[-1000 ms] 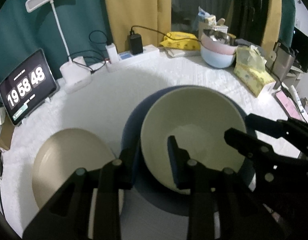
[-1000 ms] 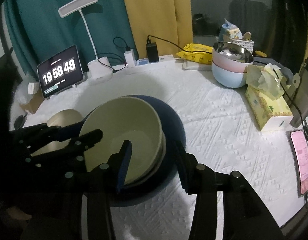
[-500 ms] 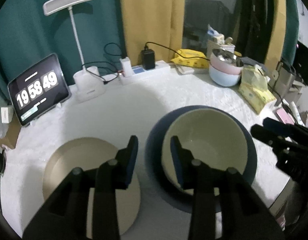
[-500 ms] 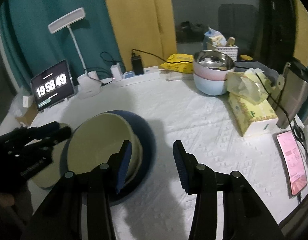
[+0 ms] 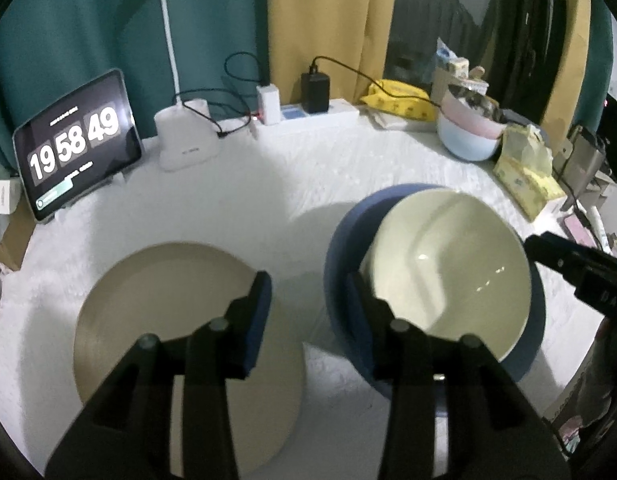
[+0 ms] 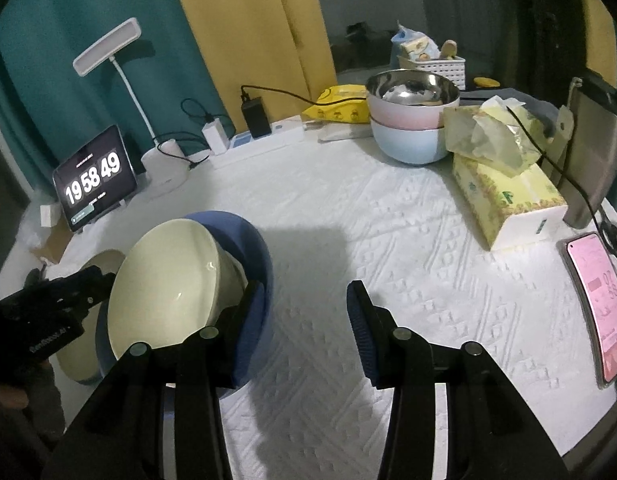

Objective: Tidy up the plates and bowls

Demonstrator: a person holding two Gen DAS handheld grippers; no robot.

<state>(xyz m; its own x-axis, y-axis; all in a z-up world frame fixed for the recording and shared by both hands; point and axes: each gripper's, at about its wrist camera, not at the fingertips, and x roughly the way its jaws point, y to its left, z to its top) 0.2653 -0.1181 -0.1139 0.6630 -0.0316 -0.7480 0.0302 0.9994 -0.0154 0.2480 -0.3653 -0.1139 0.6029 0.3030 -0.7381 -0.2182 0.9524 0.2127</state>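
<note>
White textured cloth [image 6: 388, 240] covers the table I am working over, with teal and yellow curtains hanging behind it. Along the back edge stand a tablet clock [image 5: 76, 142] reading 19 58 49, a white desk lamp [image 5: 184, 136] and a power strip [image 5: 320, 114] with chargers plugged in.

A cream bowl [image 5: 448, 272] sits nested inside a blue bowl [image 5: 344, 248], a little right of centre in my left wrist view. In my right wrist view the cream bowl [image 6: 168, 284] appears tilted, leaning inside the blue bowl [image 6: 248, 240]. A beige plate [image 5: 160, 304] lies flat on the cloth just left of the bowls, apart from them.

My left gripper [image 5: 308, 312] hangs above the gap between plate and bowls, its fingers spread apart and holding nothing. My right gripper [image 6: 304, 324] is also spread wide and empty, with its left finger [image 6: 254, 320] in front of the blue bowl's rim; I cannot tell whether they touch.

Far right, a pink bowl stacked in a pale blue bowl [image 6: 412, 120], a tissue box [image 6: 508, 192] and a pink phone [image 6: 600, 312] rest on the table.
</note>
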